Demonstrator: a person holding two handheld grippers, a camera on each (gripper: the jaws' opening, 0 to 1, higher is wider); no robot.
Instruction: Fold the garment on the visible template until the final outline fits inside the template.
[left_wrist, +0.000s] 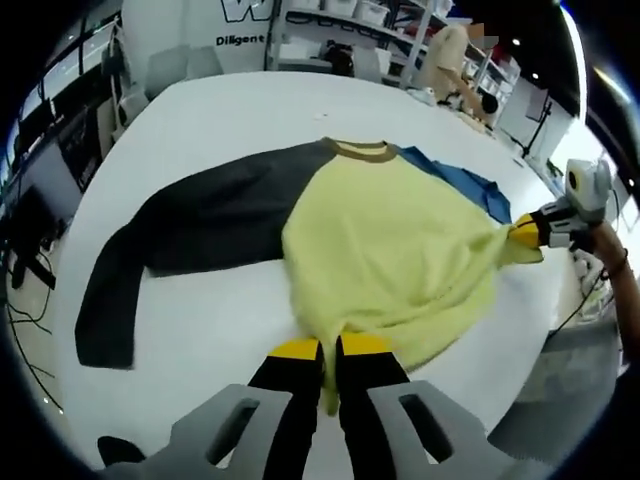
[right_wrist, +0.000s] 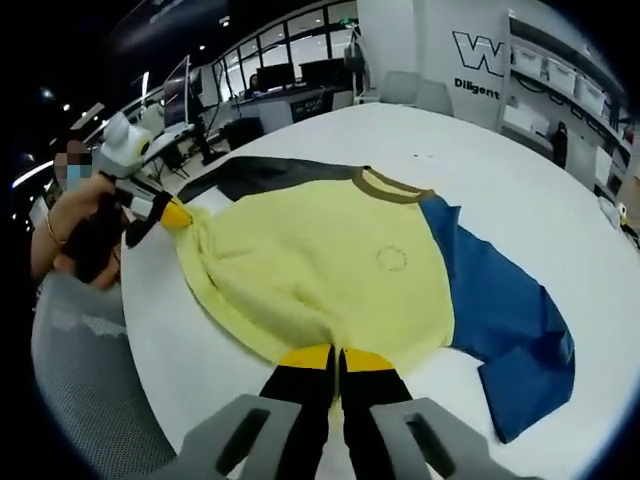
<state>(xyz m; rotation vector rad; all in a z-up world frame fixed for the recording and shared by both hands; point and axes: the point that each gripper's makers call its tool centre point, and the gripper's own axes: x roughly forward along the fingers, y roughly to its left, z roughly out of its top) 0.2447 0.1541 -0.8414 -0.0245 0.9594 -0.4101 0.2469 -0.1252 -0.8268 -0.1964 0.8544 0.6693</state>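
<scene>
From my left gripper view the garment's dark sleeve (left_wrist: 165, 240) stretches out across the white counter (left_wrist: 220, 110); my right gripper view shows the blue sleeve (right_wrist: 505, 320) spread flat instead. The yellow garment (left_wrist: 400, 250) lies in the middle of the counter, collar away from me. My left gripper (left_wrist: 330, 350) has its jaws pinched together on the hem at one corner, and my right gripper (right_wrist: 335, 357) is clamped likewise on the hem's other corner.
</scene>
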